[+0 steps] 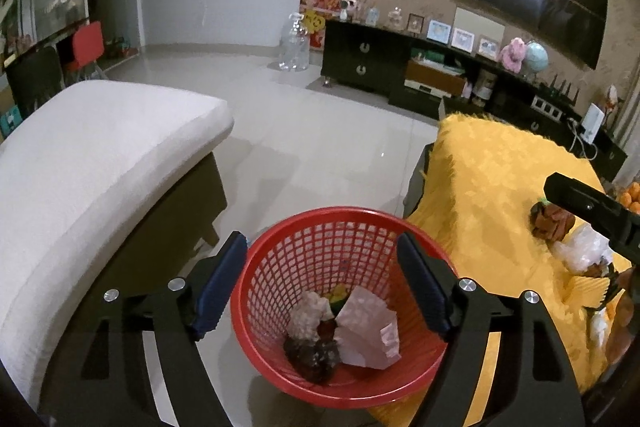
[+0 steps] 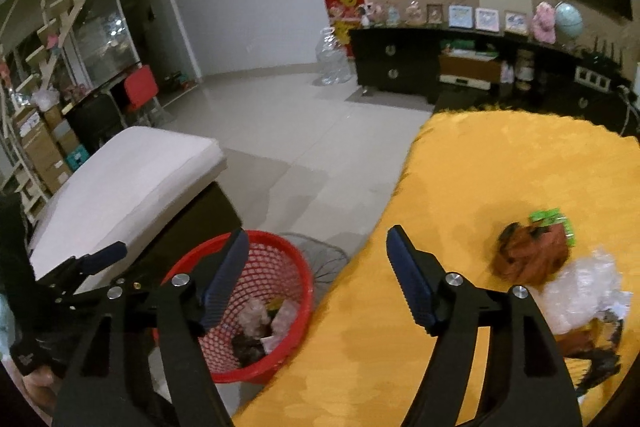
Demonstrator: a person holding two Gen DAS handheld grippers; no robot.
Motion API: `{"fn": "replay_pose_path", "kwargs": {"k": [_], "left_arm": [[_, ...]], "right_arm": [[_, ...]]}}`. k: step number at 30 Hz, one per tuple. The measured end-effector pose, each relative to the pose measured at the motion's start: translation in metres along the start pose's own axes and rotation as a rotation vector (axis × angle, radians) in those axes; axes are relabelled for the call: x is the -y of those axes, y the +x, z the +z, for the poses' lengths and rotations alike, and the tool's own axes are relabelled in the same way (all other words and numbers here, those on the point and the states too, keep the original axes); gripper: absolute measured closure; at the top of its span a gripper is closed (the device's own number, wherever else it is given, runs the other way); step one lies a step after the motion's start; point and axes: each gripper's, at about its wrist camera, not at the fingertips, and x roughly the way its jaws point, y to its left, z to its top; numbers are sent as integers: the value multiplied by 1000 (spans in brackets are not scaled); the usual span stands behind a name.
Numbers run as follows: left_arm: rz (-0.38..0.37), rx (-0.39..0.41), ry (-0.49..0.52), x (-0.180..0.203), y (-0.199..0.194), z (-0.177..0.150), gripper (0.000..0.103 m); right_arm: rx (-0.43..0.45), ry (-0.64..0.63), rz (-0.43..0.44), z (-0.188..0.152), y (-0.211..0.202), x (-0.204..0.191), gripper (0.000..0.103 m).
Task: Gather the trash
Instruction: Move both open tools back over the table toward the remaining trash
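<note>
Living room, tiled floor: bin part-filled, trash left on the yellow cloth.

Left wrist view: your left gripper (image 1: 320, 279) hangs over the red basket (image 1: 280, 247), jaws wide, nothing held; wrappers (image 1: 360, 335) lie inside it. Right wrist view: your right gripper (image 2: 314, 279) is spread and empty, above the cloth (image 2: 500, 163) edge. Brown wrapper (image 2: 532, 255) and clear plastic (image 2: 580, 291) lie to its right; swing over, pinch one piece squarely.

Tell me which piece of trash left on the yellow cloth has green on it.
The brown wrapper, farthest up the cloth: a green strip shows at its top edge. The clear plastic beside it has none.
</note>
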Motion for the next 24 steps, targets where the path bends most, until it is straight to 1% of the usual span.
{"fn": "replay_pose_path", "kwargs": {"k": [3,7,13,18,24], "left_arm": [[-12,8,7,5,-2,0,26],[-28,22,26,17,-5,1,24],[-51,58,59,34,-12,1,19],[-68,84,90,50,-17,-1,18],[-96,86,125,70,-17,-1,18]], "right_arm": [[20,-5,-35,0,-7,6,31],[57,-9,-108,-3,-22,19,24],[105,0,-203,-9,-46,43,17],[136,20,-282,-18,-68,67,16],[155,98,-364,-35,-98,107,16]]}}
